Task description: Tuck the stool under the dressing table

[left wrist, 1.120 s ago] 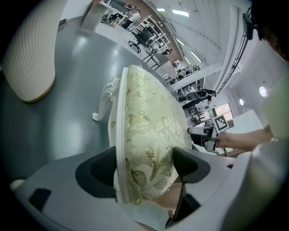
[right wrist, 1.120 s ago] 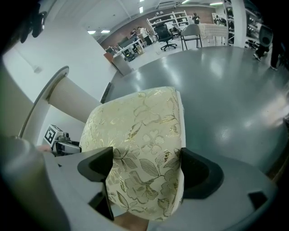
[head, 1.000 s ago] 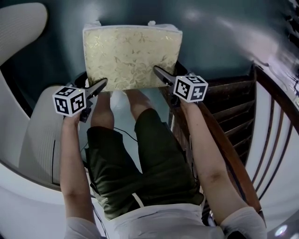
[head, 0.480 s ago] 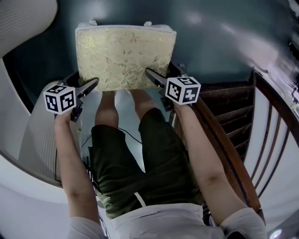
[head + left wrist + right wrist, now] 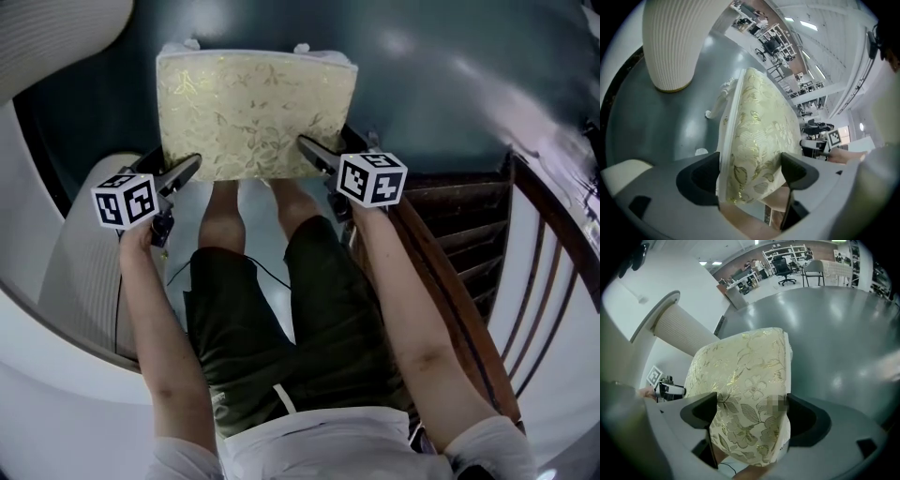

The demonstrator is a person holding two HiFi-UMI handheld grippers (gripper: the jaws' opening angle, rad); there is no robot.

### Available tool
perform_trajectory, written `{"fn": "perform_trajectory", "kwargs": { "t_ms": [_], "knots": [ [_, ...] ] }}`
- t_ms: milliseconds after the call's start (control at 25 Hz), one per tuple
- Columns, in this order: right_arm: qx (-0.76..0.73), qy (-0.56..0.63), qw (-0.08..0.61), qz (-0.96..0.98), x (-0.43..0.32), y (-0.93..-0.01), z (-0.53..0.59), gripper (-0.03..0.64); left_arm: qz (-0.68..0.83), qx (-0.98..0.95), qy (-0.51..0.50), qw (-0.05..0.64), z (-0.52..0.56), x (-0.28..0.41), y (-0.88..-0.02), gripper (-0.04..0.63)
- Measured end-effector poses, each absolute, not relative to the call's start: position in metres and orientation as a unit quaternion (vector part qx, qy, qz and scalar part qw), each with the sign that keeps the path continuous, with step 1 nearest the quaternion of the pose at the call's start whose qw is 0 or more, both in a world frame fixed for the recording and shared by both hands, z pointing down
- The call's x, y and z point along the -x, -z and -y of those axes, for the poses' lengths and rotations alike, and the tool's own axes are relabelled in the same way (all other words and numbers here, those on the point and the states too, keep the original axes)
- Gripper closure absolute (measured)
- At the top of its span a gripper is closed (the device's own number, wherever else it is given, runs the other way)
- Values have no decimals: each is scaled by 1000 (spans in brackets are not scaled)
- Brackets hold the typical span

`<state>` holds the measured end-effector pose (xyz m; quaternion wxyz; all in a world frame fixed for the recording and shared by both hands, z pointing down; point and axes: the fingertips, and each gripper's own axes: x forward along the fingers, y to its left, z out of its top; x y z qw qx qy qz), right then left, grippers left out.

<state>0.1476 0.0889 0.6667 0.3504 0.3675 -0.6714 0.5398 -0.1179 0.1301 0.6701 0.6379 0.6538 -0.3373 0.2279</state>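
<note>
— Which step is the person at?

— The carry, by the look of it. Nearest the camera are the person's legs [image 5: 281, 309], and just past the knees both tools have the stool [image 5: 253, 112] by its near edge. The left gripper [image 5: 185, 172] has closed on the near left corner, one jaw under the white frame [image 5: 727, 126] and the other pressing the top of the cushion. The right gripper [image 5: 314, 152] is clamped the same way on the near right corner, with the padded edge filling the gap between its jaws.

— Where does the stool sit?

— It is straight ahead of the person on or just above the grey floor [image 5: 450, 84]; contact cannot be told. A carved white leg [image 5: 719, 101] hangs below the frame.

— And the next move?

— Probably a level push forward with both grips held even, so the seat does not twist. Which piece is the dressing table cannot be told from here.

— What are the materials like?

— The seat is a plump, squarish cushion in cream brocade with gold leaves and flowers, soft enough to dent under the pads. The frame is hard, painted white. The floor is smooth and glossy. To the left rises a ribbed white column [image 5: 670, 42], and to the right are dark wooden rails [image 5: 459, 234].
</note>
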Motion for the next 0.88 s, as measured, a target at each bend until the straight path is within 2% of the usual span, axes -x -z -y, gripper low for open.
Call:
{"fn": "perform_trajectory", "kwargs": {
  "t_ms": [560, 640, 880],
  "knots": [
    [-350, -511, 378, 688, -164, -673, -66, 114, 482, -536, -149, 677, -190, 124, -666, 198],
    [-342, -521, 370, 689, -163, -675, -64, 97, 480, -522, -133, 692, -197, 114, -664, 198],
    [-324, -567, 332, 680, -158, -680, -66, 107, 446, -537, -126, 705, -208, 66, -667, 199]
  ]
}}
